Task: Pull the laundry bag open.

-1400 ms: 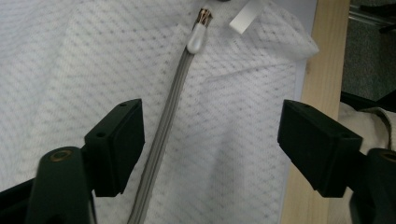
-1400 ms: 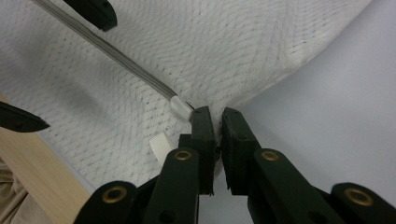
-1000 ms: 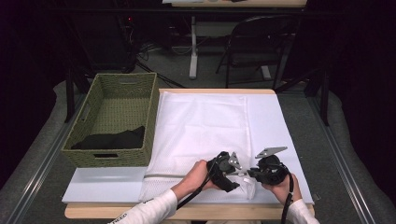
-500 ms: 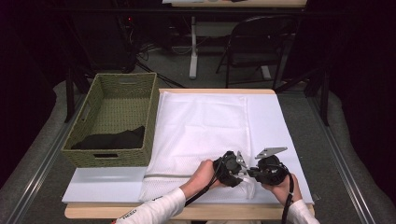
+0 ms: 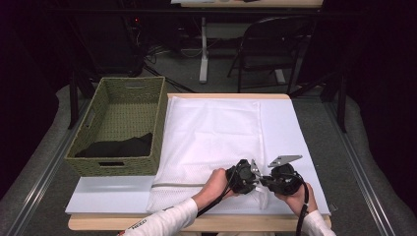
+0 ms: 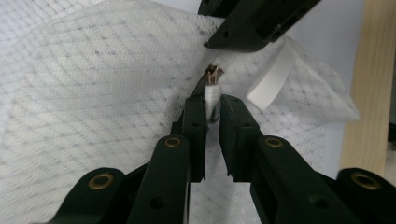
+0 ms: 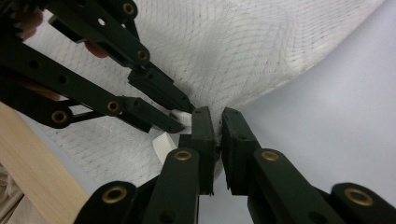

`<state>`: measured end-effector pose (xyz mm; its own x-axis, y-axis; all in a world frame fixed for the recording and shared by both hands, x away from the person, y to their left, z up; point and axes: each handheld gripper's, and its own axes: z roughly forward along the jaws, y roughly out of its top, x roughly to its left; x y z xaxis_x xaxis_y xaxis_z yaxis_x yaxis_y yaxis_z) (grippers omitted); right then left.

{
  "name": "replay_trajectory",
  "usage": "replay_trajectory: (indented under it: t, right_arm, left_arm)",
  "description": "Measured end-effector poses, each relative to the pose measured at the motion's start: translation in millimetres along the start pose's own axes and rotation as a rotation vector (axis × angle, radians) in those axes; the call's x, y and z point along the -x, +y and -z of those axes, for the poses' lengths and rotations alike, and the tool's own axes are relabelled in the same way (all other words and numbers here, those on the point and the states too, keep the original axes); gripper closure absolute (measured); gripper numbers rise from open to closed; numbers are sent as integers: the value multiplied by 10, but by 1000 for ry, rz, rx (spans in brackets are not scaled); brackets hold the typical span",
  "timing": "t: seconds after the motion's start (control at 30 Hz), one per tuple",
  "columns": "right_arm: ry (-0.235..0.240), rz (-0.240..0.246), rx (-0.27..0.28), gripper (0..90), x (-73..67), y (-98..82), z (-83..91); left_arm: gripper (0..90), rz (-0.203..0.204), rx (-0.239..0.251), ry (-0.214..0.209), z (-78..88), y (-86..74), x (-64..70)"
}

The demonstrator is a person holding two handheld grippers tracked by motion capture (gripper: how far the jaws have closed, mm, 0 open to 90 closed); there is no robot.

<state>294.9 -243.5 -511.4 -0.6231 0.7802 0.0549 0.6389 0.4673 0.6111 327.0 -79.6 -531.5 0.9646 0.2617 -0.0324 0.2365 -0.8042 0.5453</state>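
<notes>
Left gripper (image 6: 212,114), jaws just closing, pinches zipper pull (image 6: 212,91); right gripper (image 7: 218,126), at its 3 o'clock, clamps mesh bag (image 5: 211,132) corner.

In the high view you see a bright table (image 5: 295,123) under light from above, while the room behind it falls into deep darkness; the chair (image 5: 268,46) and the cables on the floor are hardly readable. The white mesh laundry bag (image 5: 211,132) is nearly washed out, so its weave is lost there. The wicker basket (image 5: 123,167) throws only a soft shadow, and the dark cloth (image 5: 118,146) inside it shows no detail. This picture is a little soft and grainy.

In the left gripper view the mesh is sharp near the zipper pull (image 6: 212,74), but the near black jaws are blurred. In the right gripper view the light is even, with mild shadow under the raised mesh.
</notes>
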Motion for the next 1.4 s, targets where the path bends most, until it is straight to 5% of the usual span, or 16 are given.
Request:
replay_trajectory:
  t: [0.13,0.43,0.67,0.97,1.4]
  right_arm:
    - [-3,5,-6,847,-7,1,-11]
    - [1,0,-25,836,11,-15,-30]
    - [47,-59,-61,708,82,-53,-92]
    - [59,-61,-41,832,34,-37,-74]
    - [62,-55,-36,840,35,-33,-62]
  left_arm:
    - [750,-4,15,0,-76,1,18]
    - [862,20,31,13,-97,-30,26]
    - [865,25,45,1,-68,-51,26]
    - [860,27,53,4,-66,-53,10]
    - [852,36,79,11,-81,-57,26]
